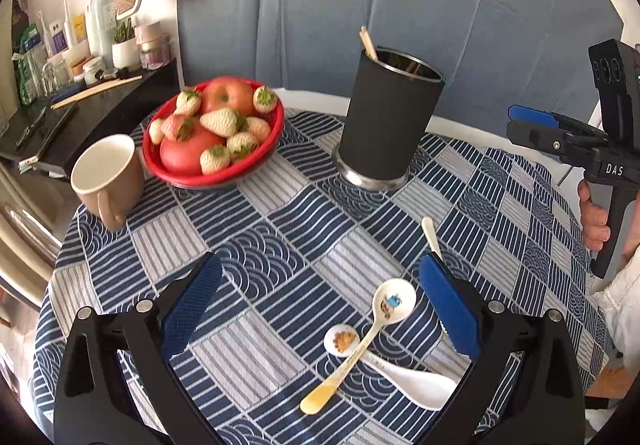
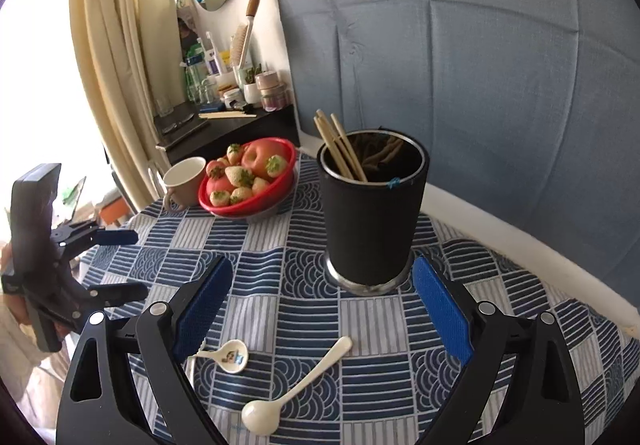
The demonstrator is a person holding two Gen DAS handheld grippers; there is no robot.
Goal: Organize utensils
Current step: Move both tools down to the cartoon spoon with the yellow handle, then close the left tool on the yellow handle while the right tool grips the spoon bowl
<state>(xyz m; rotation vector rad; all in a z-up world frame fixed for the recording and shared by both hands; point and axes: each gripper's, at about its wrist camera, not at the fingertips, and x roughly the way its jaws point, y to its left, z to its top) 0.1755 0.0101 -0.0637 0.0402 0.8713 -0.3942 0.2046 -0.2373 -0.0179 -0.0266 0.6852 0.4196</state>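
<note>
both tongs are released and hold nothing. two crossed spoons lie between the left tongs; a plain spoon lies between the right tongs, the holder just beyond.

My pads feel bumpy and blue. The spoons look smooth and shiny. The black cup looks dull, with a shiny metal bottom.

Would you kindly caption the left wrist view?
Open left gripper hovers over crossed spoons on the checked tablecloth, black utensil holder beyond.
</note>
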